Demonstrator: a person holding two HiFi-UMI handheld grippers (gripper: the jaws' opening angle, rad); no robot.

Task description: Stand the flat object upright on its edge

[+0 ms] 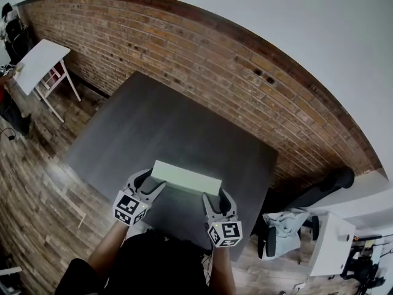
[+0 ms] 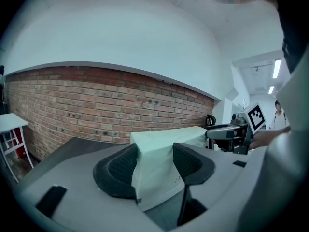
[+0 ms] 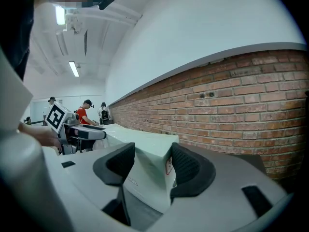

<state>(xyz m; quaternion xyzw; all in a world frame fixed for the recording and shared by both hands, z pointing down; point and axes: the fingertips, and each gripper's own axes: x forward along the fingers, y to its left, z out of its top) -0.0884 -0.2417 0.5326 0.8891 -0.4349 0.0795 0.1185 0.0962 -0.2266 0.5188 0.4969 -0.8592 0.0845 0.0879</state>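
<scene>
A flat pale-green box point(image 1: 186, 178) is held over the near part of the dark grey table point(image 1: 166, 134), long side running left to right. My left gripper point(image 1: 149, 184) is shut on its left end; in the left gripper view the box point(image 2: 159, 158) fills the gap between the black pads point(image 2: 118, 170). The box's right end sits pinched in my right gripper point(image 1: 213, 199), and the right gripper view shows that same box point(image 3: 149, 170) squeezed between the pads point(image 3: 190, 170). Whether the box touches the table is hidden.
A brick wall point(image 1: 202, 60) runs behind the table. A white side table point(image 1: 38, 63) stands at the far left. A chair with grey cloth point(image 1: 284, 229) and a white cabinet point(image 1: 331, 244) stand to the right. People point(image 3: 86, 112) work far off in the right gripper view.
</scene>
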